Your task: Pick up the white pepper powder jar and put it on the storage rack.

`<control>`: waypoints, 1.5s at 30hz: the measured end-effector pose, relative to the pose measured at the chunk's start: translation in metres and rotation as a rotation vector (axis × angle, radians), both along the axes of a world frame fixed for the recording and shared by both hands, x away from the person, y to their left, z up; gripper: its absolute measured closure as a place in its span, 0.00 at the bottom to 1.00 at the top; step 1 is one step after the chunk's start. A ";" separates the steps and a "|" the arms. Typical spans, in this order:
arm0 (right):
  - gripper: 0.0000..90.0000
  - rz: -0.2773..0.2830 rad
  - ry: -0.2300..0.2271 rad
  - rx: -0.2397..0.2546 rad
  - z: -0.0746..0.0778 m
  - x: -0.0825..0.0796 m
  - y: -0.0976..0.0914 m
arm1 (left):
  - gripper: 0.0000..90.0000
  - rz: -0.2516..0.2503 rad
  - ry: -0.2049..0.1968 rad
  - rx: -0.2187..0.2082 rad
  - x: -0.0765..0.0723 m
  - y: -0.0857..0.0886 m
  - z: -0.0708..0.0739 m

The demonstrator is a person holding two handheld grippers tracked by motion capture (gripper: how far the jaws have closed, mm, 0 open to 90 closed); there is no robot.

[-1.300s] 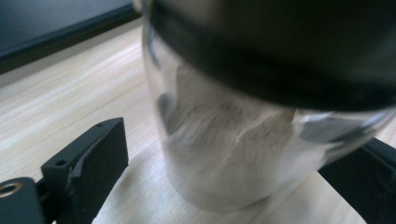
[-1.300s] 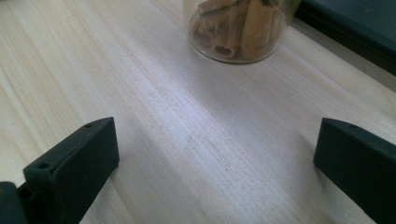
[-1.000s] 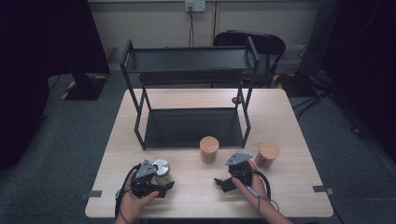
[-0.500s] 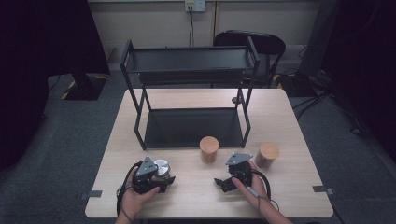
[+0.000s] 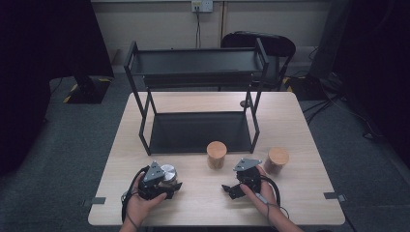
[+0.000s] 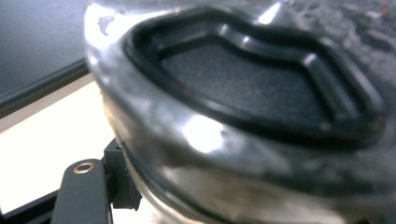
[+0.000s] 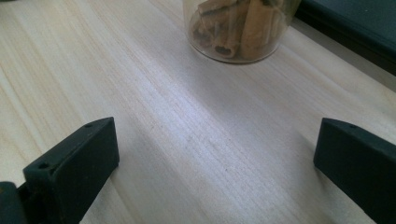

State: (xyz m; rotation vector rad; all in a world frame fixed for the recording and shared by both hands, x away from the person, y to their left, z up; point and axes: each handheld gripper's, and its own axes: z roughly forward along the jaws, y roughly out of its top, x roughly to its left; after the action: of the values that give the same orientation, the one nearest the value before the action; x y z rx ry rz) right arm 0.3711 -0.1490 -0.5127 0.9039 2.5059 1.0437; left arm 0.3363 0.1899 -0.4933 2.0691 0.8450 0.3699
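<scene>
In the left gripper view, a silver-lidded jar [image 6: 252, 116] is seen pressed close between the jaws, its shiny metal lid with a black recessed centre taking up most of the frame, and one black jaw is seen at the lower left against the jar's side; the left gripper [image 5: 162, 181] appears closed on this jar, though the second jaw is hidden. In the high view the same jar [image 5: 168, 172] is seen at the lower left of the frame, on the wooden table [image 5: 290, 116], with the person's left hand [image 5: 140, 203] wrapped around the gripper from below. In the right gripper view the two black jaws are seen set wide apart at the lower corners, with nothing but bare wood between them, and a clear jar of rolled brown sticks [image 7: 240, 28] is seen standing at the top centre, apart from the jaws. In the high view the right gripper [image 5: 237, 186] is seen at the lower centre-right, held by the right hand [image 5: 263, 193], its jaws pointed toward the left of the frame. That cork-lidded jar [image 5: 216, 154] is seen just above it near the frame's centre, and a second cork-lidded jar [image 5: 277, 160] is seen to the right, beside the gripper's grey plate. Above these, a black two-tier metal rack [image 5: 196, 72] is seen standing on the far half of the table, and a dark chair [image 5: 270, 46] is seen behind it.
</scene>
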 end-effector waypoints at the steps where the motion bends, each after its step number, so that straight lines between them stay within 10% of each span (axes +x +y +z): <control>1: 0.00 0.000 0.000 0.000 0.000 0.000 0.000 | 0.34 -0.003 0.000 0.007 0.000 -0.001 0.000; 45: 0.00 0.000 0.000 0.000 0.000 0.000 0.000 | 0.34 -0.016 0.041 -0.031 0.040 -0.019 0.022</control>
State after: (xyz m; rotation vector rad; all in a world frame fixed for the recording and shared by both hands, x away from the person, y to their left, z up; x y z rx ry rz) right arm 0.3711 -0.1491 -0.5127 0.9036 2.5059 1.0438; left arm 0.3759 0.1708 -0.4711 2.0594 0.8535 0.3048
